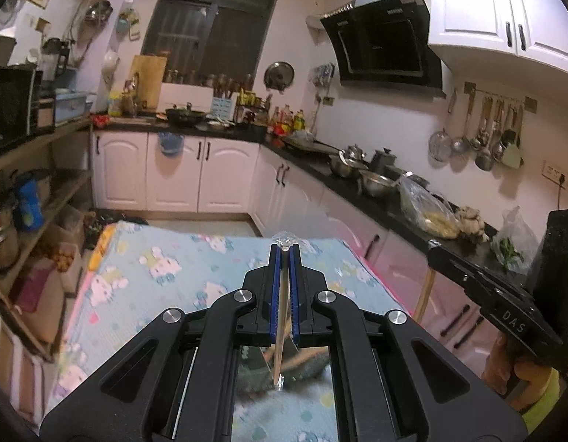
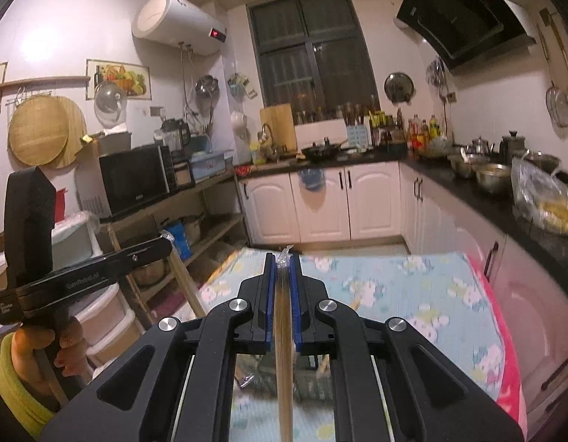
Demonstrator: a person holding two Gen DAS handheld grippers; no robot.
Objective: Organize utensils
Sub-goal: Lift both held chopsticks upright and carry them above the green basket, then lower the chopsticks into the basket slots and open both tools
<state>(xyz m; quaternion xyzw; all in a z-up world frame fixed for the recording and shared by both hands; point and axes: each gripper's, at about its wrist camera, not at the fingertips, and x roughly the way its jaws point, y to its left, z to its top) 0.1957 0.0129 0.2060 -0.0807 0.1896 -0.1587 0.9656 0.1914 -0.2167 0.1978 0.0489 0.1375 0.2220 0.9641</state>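
Left gripper (image 1: 284, 248) jaws closed tight on a thin clear plastic wrap (image 1: 284, 237), crinkled end poking out just past the blue pads (image 1: 273, 287), the rest running back between them toward the camera

Right gripper (image 2: 284, 258) jaws nearly closed, clamped on a wooden chopstick bundle (image 2: 284, 361) in a clear sleeve; it lies along the pads, tip of the sleeve sticking out just beyond the fingertips, long tan part trailing back under the gripper

Both grippers held up above the table (image 1: 195, 269) with its blue cartoon-print cloth, which sits below and ahead of the jaws

Right of the left gripper, the other tool is seen from the side, a wooden stick (image 1: 425, 291) hanging down from its jaws. Hand (image 2: 44, 353) with yellow-green cuff grips the left tool's handle, left of the right gripper

Kitchen counter (image 1: 376, 199) with pots and bags runs along the right, well apart from both
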